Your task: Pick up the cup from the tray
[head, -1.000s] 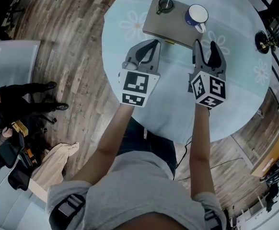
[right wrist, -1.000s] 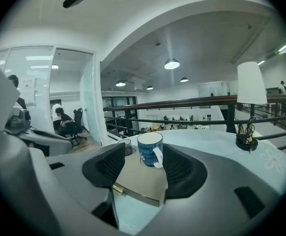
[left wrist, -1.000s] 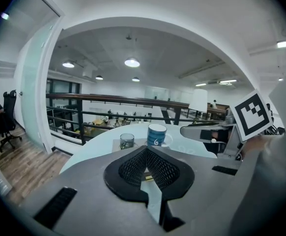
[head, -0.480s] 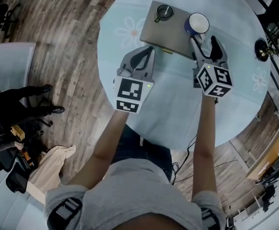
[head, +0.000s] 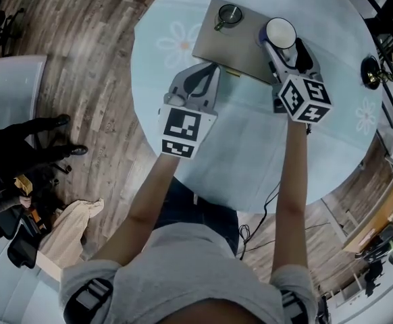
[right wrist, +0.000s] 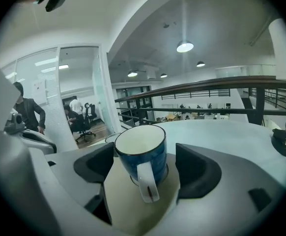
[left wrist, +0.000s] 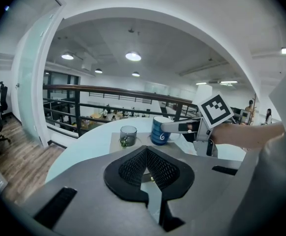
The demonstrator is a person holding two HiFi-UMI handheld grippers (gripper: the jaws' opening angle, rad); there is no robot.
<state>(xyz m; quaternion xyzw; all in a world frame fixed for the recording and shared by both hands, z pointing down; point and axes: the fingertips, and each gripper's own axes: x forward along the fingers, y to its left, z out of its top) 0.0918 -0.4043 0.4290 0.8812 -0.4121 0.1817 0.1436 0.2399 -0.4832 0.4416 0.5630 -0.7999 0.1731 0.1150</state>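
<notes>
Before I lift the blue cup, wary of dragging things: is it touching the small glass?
Apart. The head view shows bare tray between the blue cup and the small glass.

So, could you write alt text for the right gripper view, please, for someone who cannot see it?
A blue mug with a white inside stands on a beige tray, handle toward the camera, between the open jaws of the right gripper, which have just been opening. Behind it lie a pale round table and a railing.
</notes>
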